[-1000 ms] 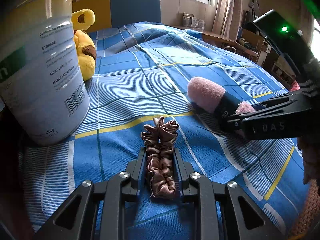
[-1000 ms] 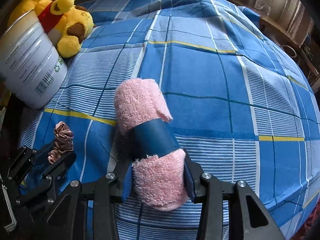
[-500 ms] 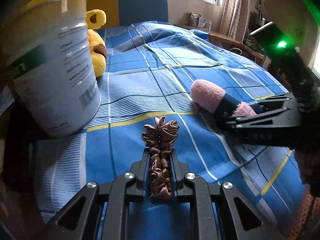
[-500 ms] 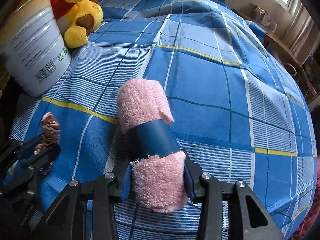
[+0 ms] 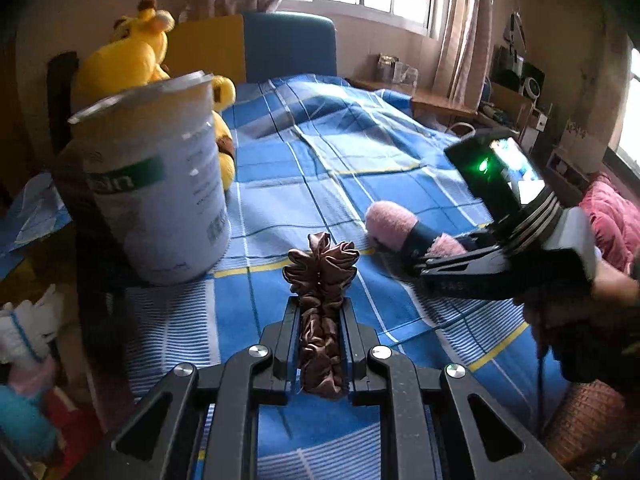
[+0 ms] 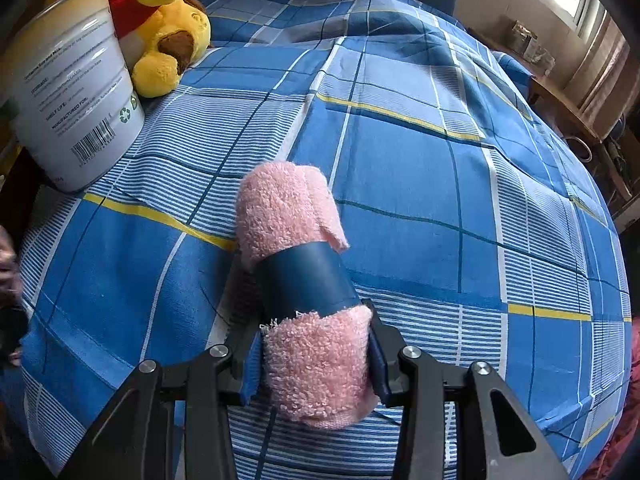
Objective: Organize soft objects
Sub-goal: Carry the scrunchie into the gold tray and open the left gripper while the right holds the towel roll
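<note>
1. Far left, a big white tin [image 5: 160, 184] is seen standing upright on the bed [image 5: 320, 168], with a yellow plush toy [image 6: 164, 36] tucked right behind it, pretty much touching.
2. The left tongs [image 5: 320, 320] are clamped down narrow on a brown satin scrunchie [image 5: 320, 304]. It's squeezed lengthwise between the pads, ruffled end sticking out forward, and it looks to be held up off the blue checked bedspread, just right of the tin.
3. Further right, a rolled pink towel [image 6: 304, 280] with a dark blue band [image 6: 308, 284] around its middle is gripped by the right tongs [image 6: 316, 356]. The pads are pressed on the near end only, so the jaws are kept fairly narrow around the roll.
4. The far end of the towel is lying on the bedspread, can't tell if the near end is lifted.
5. A hand [image 5: 576, 300] is seen on the right tongs' handle at the far right.
</note>
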`<action>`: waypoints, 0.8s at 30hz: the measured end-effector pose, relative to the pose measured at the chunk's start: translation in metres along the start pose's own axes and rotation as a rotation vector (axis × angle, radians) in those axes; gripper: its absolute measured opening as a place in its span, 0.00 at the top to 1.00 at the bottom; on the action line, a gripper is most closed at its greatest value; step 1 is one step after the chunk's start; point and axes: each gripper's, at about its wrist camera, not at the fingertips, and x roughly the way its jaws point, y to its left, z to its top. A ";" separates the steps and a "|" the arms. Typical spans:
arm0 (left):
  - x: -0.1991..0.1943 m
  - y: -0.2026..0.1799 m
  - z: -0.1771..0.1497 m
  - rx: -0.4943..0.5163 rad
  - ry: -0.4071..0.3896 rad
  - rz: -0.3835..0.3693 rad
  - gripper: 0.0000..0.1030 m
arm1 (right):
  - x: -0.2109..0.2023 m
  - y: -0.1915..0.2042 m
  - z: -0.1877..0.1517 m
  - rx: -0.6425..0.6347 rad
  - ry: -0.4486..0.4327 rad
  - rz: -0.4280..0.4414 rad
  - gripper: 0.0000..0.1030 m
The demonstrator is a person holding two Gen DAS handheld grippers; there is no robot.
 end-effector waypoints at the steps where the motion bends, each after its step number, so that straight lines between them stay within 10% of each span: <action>1: -0.005 0.001 0.000 -0.001 -0.009 0.003 0.83 | 0.000 0.000 0.000 -0.002 -0.001 -0.001 0.59; 13: -0.051 0.050 -0.003 -0.096 -0.047 0.083 0.83 | -0.001 0.002 0.001 -0.012 -0.007 -0.008 0.59; 24: -0.081 0.173 -0.046 -0.383 -0.004 0.180 0.83 | -0.002 0.001 0.001 -0.006 -0.006 -0.015 0.59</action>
